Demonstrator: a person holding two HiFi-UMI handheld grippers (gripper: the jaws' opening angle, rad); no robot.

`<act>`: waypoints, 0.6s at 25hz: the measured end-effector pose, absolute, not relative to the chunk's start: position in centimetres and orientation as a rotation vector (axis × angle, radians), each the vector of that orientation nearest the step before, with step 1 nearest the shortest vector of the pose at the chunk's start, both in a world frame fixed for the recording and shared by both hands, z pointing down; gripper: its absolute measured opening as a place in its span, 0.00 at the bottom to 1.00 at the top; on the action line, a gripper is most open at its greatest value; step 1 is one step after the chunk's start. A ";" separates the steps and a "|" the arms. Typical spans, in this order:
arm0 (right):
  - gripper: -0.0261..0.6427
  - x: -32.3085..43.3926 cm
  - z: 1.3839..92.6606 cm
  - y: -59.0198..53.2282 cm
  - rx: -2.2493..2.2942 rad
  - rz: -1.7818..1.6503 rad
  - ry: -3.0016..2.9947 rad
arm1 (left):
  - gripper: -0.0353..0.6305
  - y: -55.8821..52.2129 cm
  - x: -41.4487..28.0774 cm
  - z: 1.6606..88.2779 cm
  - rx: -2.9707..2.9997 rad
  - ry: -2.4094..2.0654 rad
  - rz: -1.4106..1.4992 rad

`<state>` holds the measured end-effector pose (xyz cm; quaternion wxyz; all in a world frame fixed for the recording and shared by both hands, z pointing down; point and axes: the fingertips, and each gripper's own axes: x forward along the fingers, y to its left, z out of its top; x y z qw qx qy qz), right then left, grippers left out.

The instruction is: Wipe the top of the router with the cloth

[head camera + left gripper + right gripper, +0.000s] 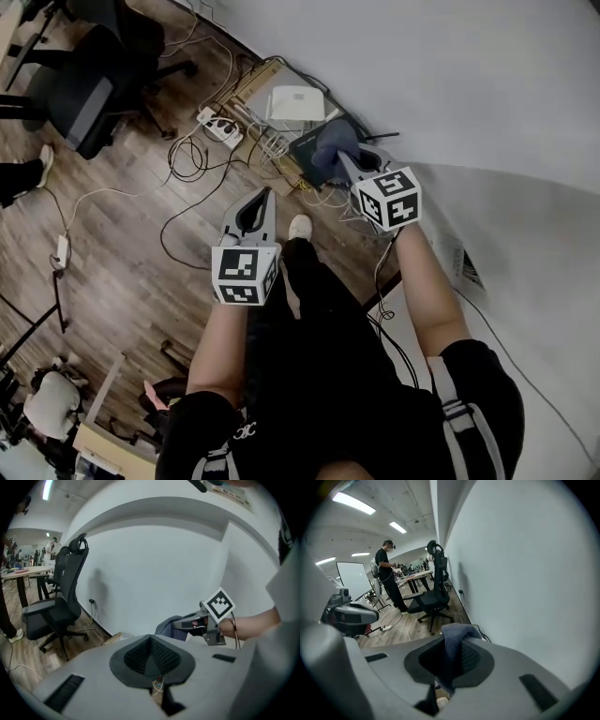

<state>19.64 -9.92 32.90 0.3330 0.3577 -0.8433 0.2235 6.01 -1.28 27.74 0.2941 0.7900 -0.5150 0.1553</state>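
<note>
Cloth (330, 141) is clamped in the right gripper (345, 157), left gripper (262, 199) closed and empty. Router (291, 101) sits on the floor (122, 272) against the wall (469, 84), so I'd lower the cloth flat onto its top, then sweep gently.

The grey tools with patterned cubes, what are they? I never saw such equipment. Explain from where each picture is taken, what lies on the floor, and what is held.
They are hand-held two-jaw grippers; a person holds both. The head view looks down from the person's head; the other two cameras ride on the grippers. On the wooden floor lie a white box, a dark flat device, a power strip and cables. The right gripper is shut on a grey-blue cloth over the dark device. The left gripper is shut, empty.
</note>
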 end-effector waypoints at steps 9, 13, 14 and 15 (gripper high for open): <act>0.07 18.6 45.6 -13.0 0.766 0.540 -2.046 | 0.06 1.0 2.2 43.1 1.915 -1.444 0.385; 0.07 18.4 51.2 -11.7 0.628 0.480 -1.938 | 0.06 1.7 1.0 48.5 1.887 -1.450 0.372; 0.07 18.5 52.7 -11.0 0.580 0.460 -1.904 | 0.06 2.0 0.9 49.4 1.890 -1.446 0.376; 0.07 18.6 54.2 -10.3 0.535 0.449 -1.872 | 0.06 2.3 0.9 50.3 1.898 -1.441 0.380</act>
